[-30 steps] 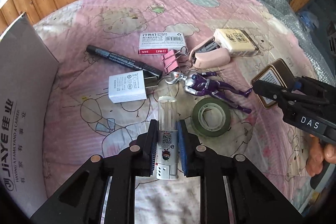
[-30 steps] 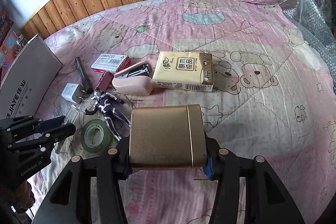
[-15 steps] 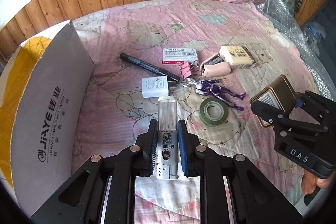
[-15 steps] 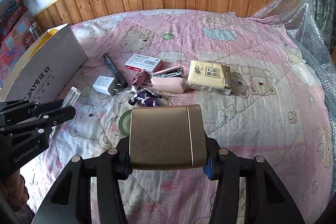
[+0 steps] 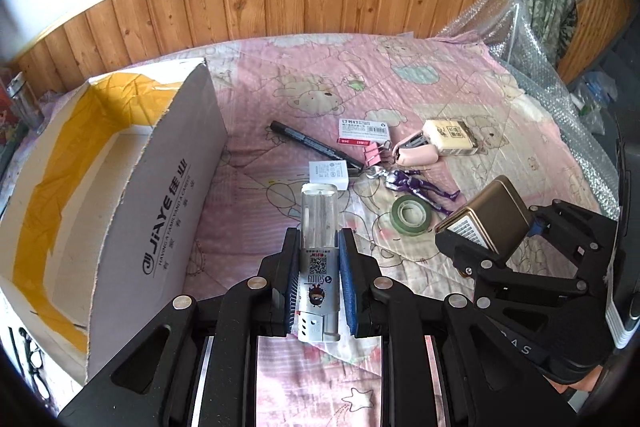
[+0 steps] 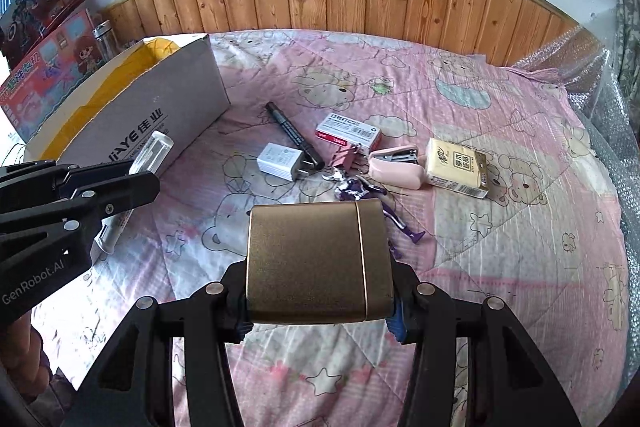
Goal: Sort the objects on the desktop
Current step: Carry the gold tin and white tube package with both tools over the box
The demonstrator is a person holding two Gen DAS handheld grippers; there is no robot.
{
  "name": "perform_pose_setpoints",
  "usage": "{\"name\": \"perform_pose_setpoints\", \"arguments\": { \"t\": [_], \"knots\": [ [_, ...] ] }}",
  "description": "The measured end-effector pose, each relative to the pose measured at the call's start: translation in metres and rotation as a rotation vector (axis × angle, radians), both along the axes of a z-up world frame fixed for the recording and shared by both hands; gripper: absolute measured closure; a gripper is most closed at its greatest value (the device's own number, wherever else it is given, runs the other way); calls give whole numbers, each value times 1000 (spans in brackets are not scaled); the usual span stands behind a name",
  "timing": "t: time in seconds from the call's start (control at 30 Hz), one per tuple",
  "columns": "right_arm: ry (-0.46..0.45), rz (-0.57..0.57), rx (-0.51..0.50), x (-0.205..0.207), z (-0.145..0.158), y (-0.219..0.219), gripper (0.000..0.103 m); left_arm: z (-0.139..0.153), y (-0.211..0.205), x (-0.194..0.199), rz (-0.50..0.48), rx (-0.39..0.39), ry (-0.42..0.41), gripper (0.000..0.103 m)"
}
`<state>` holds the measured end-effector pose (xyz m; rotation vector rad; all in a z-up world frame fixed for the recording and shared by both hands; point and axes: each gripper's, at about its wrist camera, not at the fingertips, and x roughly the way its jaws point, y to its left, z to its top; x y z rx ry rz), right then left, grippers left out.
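lighter (image 5: 319, 259) sat clamped low on its metal body in the left gripper (image 5: 319, 291), clear end forward, above the quilt (image 5: 440, 79) near the box (image 5: 160, 187). looked light, stiff, slick; the clear part seemed best left ungripped. gold tin (image 6: 316, 259) was pinched across its flat sides by the right gripper (image 6: 318, 307), jaws set wide. rigid, smooth, likely to slip if tilted. pen (image 5: 312, 143), tape (image 5: 412, 215) and stapler (image 5: 416, 153) lay loose on the quilt.

Lying on the bed (image 5: 460, 67): one marker (image 5: 312, 143), one staple box (image 5: 363, 131), one charger (image 5: 329, 174), one stapler (image 5: 416, 153), one tape roll (image 5: 412, 215), one figurine (image 5: 416, 185).
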<state>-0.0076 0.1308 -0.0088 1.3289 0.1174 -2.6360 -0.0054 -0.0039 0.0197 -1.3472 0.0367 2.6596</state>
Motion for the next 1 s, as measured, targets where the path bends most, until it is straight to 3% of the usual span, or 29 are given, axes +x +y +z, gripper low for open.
{"name": "perform_pose_setpoints", "arguments": {
  "t": [1.0],
  "knots": [
    [50,262,10,2,56,-140,51,62,-136,26,231,69,107,84]
  ]
}}
